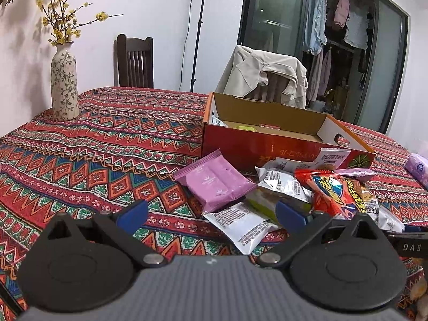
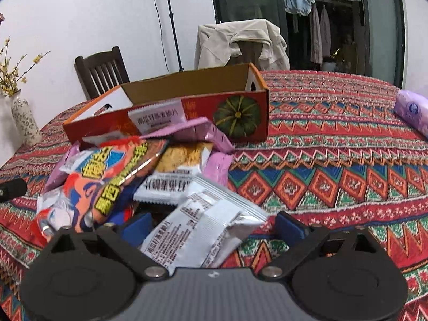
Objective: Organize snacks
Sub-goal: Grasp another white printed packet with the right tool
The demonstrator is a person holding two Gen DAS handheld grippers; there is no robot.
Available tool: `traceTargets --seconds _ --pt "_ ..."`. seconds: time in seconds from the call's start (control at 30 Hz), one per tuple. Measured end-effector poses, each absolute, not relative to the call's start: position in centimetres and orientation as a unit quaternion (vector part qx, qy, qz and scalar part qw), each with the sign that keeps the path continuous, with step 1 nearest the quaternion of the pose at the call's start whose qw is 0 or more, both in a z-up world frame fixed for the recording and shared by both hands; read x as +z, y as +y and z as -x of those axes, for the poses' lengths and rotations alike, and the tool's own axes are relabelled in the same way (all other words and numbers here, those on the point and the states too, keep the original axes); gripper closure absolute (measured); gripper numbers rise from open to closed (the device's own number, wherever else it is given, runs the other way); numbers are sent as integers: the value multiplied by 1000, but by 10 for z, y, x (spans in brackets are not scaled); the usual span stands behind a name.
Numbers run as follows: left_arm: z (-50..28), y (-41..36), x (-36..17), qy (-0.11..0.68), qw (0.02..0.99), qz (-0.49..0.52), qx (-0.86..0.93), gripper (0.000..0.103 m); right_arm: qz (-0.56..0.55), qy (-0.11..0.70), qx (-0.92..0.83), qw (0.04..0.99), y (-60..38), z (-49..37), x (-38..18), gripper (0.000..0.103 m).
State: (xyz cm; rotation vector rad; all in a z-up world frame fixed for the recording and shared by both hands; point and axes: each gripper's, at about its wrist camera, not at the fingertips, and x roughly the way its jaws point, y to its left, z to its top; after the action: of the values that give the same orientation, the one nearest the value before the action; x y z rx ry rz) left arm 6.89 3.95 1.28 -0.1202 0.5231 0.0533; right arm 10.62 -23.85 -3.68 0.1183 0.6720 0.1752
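Right gripper (image 2: 212, 226) spread wide around a silver packet (image 2: 206, 222); left gripper (image 1: 211, 215) wide, empty; box (image 2: 187, 123) behind the pile.

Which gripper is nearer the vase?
Left. The left gripper hovers over the tablecloth with the vase ahead to its left; the right gripper sits at the snack pile, the vase far off left.

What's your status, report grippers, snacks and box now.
Left gripper open, empty, above the tablecloth. Right gripper open around a white packet. Snack pile outside the box. Nothing blocking.
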Motion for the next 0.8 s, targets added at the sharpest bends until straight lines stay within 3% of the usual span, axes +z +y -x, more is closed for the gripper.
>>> traceTargets --seconds 0.27,0.47,0.8 --pt "-69 36 12 262 963 58 23 0 -47 320 83 943 -246 -98 -37 40" --pt "-68 35 14 261 963 56 26 0 -50 303 80 948 -250 -91 -32 51" --pt "-78 32 18 277 958 59 37 0 -54 261 86 960 -262 -80 -14 52"
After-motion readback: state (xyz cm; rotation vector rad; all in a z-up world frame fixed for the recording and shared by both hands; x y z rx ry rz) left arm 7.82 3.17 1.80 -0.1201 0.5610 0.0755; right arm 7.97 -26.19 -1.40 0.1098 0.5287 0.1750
